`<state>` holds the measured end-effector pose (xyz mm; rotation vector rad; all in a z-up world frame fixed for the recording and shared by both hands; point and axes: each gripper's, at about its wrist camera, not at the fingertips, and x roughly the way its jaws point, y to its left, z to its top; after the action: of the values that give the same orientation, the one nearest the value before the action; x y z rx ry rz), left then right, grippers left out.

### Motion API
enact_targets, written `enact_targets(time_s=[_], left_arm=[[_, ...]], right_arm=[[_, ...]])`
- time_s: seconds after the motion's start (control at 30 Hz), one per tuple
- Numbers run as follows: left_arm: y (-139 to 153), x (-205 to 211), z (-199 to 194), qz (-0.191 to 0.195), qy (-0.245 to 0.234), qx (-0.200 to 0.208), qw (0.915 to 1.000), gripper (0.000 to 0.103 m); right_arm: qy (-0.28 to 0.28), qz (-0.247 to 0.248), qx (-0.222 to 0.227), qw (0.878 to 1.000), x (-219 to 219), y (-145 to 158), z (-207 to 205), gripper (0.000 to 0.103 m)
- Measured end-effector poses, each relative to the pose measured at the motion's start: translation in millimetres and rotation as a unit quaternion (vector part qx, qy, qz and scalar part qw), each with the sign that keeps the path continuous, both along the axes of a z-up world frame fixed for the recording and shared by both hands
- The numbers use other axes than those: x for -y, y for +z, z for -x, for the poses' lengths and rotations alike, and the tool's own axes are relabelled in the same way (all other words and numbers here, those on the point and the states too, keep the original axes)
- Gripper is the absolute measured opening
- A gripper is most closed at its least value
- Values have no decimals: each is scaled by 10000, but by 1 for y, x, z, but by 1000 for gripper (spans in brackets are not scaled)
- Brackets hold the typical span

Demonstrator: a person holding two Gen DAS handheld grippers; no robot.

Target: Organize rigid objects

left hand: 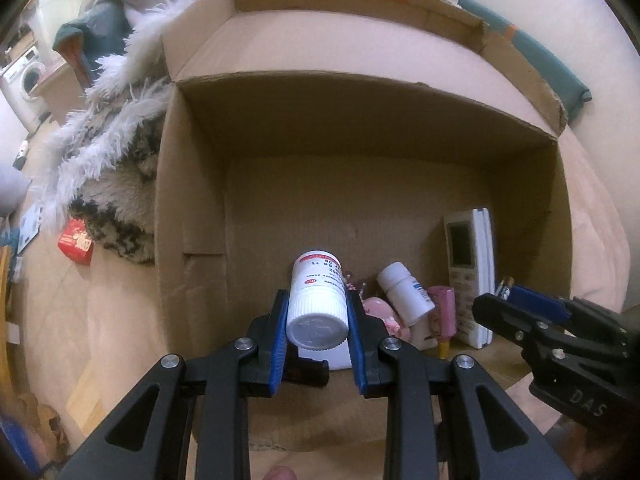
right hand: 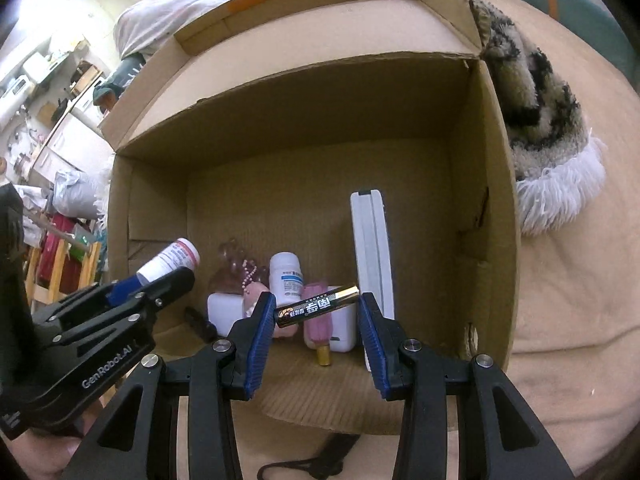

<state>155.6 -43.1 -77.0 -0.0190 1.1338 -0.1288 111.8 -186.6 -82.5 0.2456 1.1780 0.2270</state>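
My left gripper (left hand: 318,312) is shut on a white pill bottle (left hand: 318,300) with a red-banded label, held at the open front of a cardboard box (left hand: 192,184) lying on its side. It also shows in the right wrist view (right hand: 170,260). My right gripper (right hand: 318,308) is shut on a black and gold battery (right hand: 316,306), held crosswise between the blue pads at the box mouth. Inside the box stand a smaller white bottle (right hand: 286,276), a white remote control (right hand: 372,248), a pink item (right hand: 318,320) and a white case (right hand: 224,312).
The box lies on a beige blanket (right hand: 568,320). A furry white and patterned garment (left hand: 116,168) lies against the box's outer wall. A small red box (left hand: 76,242) sits on the blanket to the left. A black strap (right hand: 320,460) lies before the box.
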Motion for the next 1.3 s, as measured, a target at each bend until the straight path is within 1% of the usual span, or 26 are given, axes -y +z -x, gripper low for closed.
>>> enact_targets(time_s=[0.2, 0.4, 0.53, 0.63, 0.67, 0.7, 0.73, 0.77, 0.8, 0.83, 0.87, 0.9, 0.93, 1.0, 1.17, 1.3], left_arm=[[-6, 4, 0, -147, -13, -41, 9999, 24], [-12, 12, 2, -319, -53, -12, 9995, 24], [-17, 14, 2, -342, -62, -63, 9994, 24], [-19, 14, 3, -427, -41, -83, 9990, 25], [-18, 17, 3, -469, -26, -71, 9989, 27], [-17, 17, 4, -505, -1, -55, 9987, 41], [-17, 18, 5, -511, 33, -52, 9987, 60], [-16, 18, 6, -477, 54, -44, 9988, 66], [-15, 18, 6, -451, 71, -40, 9990, 69], [-14, 18, 6, -453, 95, -61, 9989, 70], [-15, 19, 6, -453, 129, -94, 9988, 71], [-16, 19, 6, -405, 167, -144, 9989, 75], [-16, 17, 4, -336, 193, -198, 9991, 79], [-18, 14, 3, -257, 208, -244, 9992, 81], [-12, 12, 5, -279, 221, -99, 9993, 81], [-4, 7, 11, -131, 302, -96, 9994, 81]], right_arm=[[-51, 7, -126, 9999, 1, -5, -3, 44], [-48, -11, -84, 10000, 0, -5, -7, 44], [-61, -24, -13, 10000, 2, -3, -4, 44], [-127, -64, -32, 9999, 5, -4, -3, 44], [-164, -76, -39, 9998, 7, -5, -3, 44], [-200, -67, -55, 9998, 8, -5, -4, 45], [-253, -56, -73, 9996, 9, -5, -4, 47], [-295, -106, -64, 9995, 11, -5, -4, 54], [-328, -193, -46, 9993, 13, -4, -3, 62], [-365, -276, -29, 9989, 15, -3, -3, 65], [-400, -318, -9, 9987, 17, -1, -3, 71], [-423, -358, 11, 9985, 18, 0, -3, 76], [-439, -424, 13, 9981, 19, 0, -3, 77], [-464, -606, -28, 9971, 22, 0, -5, 78], [-541, -660, -7, 9963, 26, 2, -6, 82], [-465, -668, -29, 9967, 21, 8, -6, 82]])
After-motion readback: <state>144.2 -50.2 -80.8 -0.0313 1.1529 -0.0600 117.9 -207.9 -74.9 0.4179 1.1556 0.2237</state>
